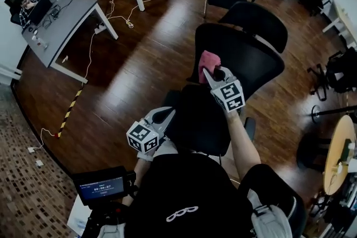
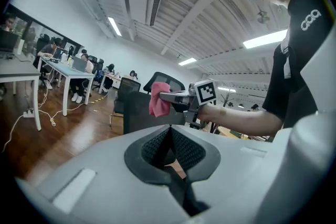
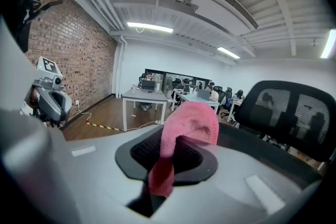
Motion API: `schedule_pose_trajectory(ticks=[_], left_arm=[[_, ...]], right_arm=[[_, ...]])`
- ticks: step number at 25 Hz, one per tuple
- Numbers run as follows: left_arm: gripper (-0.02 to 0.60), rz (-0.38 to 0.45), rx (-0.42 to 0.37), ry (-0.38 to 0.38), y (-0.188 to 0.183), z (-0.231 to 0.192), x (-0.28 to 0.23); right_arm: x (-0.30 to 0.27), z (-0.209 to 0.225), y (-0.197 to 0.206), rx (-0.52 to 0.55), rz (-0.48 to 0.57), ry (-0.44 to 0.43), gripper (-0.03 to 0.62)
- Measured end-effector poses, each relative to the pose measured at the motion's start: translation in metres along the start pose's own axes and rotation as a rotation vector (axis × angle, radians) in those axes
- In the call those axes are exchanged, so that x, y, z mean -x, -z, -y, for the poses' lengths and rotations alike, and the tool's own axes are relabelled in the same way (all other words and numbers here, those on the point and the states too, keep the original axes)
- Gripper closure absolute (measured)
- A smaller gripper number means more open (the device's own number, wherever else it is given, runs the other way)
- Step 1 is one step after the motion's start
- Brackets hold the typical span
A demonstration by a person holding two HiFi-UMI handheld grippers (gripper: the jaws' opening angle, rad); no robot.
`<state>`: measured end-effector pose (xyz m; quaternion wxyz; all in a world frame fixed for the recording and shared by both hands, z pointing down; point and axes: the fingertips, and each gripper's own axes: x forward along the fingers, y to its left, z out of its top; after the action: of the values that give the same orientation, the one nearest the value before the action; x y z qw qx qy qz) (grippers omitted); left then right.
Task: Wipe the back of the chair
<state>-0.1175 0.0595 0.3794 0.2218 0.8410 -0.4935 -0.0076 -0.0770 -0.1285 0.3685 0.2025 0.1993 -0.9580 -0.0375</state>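
Chair back [image 1: 245, 61] stands just ahead of the right tongs [image 1: 214, 72], which are clamped on a pink cloth [image 3: 186, 128] held at its top edge. Left tongs [image 2: 170, 134] hang lower, nearer the person, jaws together with nothing between them.

Open-plan office — desks [image 1: 62, 20], swivel chairs [image 1: 245, 61], workers [image 2: 83, 63] at computers.

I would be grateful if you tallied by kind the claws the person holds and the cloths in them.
Claws: 2 (left claw, right claw)
Pink cloth: 1
Total: 3
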Motion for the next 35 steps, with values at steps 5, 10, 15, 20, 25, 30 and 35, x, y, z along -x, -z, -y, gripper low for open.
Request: schedule_pose_trajectory(ticks=[5, 10, 15, 20, 25, 30, 35], left_arm=[[0.592, -0.01, 0.009, -0.035, 0.004, -0.022, 0.011], [0.592, -0.035, -0.008, -0.032, 0.0, -0.031, 0.007], [0.592, -0.066, -0.049, 0.004, -0.008, -0.036, -0.016], [0.592, -0.087, -0.073, 0.036, -0.01, -0.036, -0.037], [0.592, -0.1, -0.08, 0.064, -0.01, -0.032, -0.047], [0.592, -0.133, -0.087, 0.083, -0.003, -0.027, -0.056], [0.592, -0.141, -0.105, 0.112, -0.008, -0.016, -0.073]], right_arm=[[-0.053, 0.033, 0.008, 0.01, -0.04, 0.018, 0.553], [-0.104, 0.063, 0.025, 0.013, -0.087, 0.024, 0.553], [-0.143, 0.097, 0.039, 0.022, -0.14, 0.049, 0.553], [-0.169, 0.122, 0.058, 0.006, -0.179, 0.082, 0.553], [-0.176, 0.146, 0.066, -0.024, -0.185, 0.121, 0.553], [-0.165, 0.163, 0.071, -0.023, -0.195, 0.147, 0.553], [-0.13, 0.187, 0.085, -0.071, -0.204, 0.22, 0.553]])
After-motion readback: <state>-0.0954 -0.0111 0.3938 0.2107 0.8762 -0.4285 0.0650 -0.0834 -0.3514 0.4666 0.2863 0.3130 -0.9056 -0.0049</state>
